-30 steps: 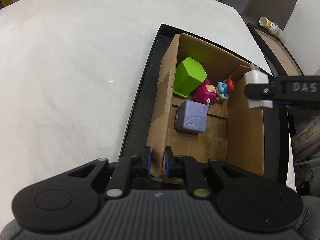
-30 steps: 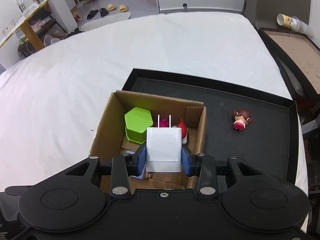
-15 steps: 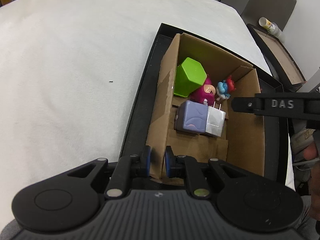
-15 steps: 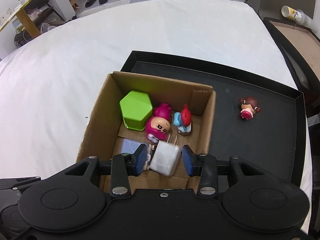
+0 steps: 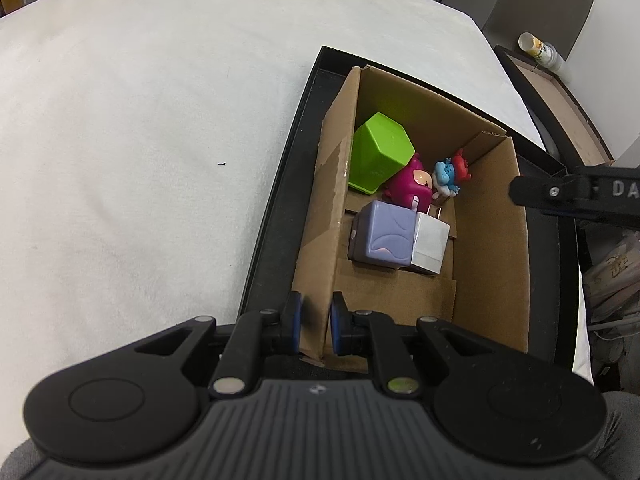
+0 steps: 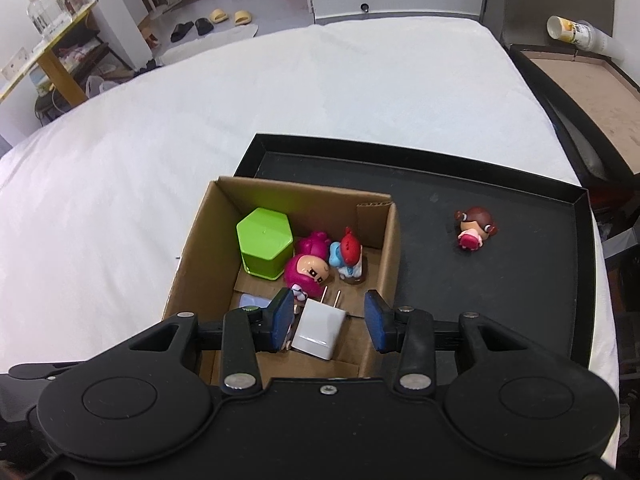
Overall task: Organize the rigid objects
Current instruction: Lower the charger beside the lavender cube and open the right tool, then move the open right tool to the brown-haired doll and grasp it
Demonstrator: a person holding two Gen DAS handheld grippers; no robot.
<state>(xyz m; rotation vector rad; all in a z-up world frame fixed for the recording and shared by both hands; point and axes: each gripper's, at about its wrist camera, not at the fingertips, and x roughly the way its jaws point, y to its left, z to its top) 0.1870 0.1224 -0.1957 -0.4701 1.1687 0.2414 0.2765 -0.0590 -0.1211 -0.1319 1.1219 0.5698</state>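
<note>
A cardboard box point(image 6: 384, 240) sits in a black tray point(image 6: 520, 280) on a white-covered counter point(image 6: 280, 100). The left gripper point(image 5: 312, 322) has its jaws clamped on the box's near wall. The right gripper point(image 6: 326, 316) hovers above with jaws apart, holding nothing — a white charger point(image 6: 318, 332) lies inside the box beside a purple cube point(image 5: 382, 236).
</note>
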